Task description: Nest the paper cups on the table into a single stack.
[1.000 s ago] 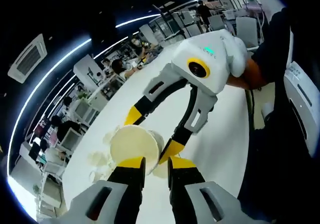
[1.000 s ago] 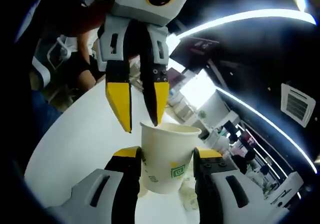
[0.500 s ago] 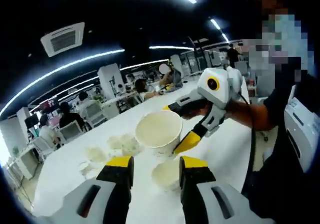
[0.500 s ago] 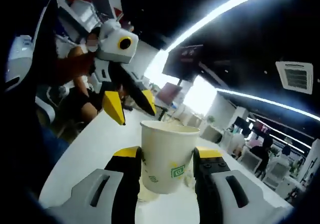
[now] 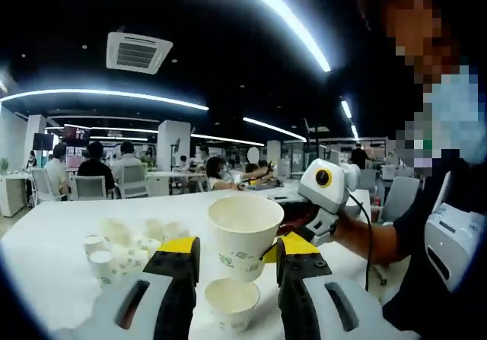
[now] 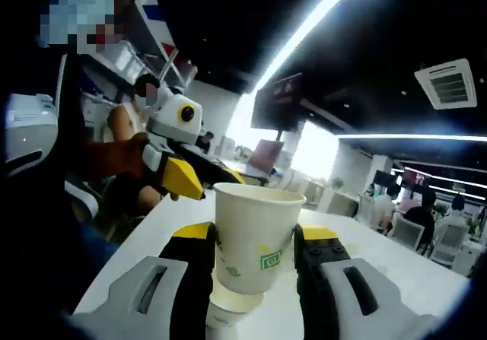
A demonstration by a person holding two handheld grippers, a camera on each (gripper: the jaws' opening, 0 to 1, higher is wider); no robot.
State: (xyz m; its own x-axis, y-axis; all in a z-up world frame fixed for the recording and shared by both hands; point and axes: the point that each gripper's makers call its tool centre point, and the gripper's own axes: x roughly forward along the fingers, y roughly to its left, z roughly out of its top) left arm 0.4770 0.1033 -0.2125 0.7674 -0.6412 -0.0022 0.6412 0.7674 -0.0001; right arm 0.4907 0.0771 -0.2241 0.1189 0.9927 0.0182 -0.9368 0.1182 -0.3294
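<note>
White paper cup (image 6: 253,237) with its green logo, clamped in the right gripper (image 6: 255,241), has swung over the second cup (image 5: 231,303); left gripper (image 5: 230,252) spread, empty — nesting imminent.

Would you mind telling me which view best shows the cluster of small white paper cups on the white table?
The left gripper view: the cluster of small white paper cups sits unobstructed. In the right gripper view I cannot make it out.

Open-plan office: seated workers (image 5: 95,174), strip lights (image 5: 281,17).
</note>
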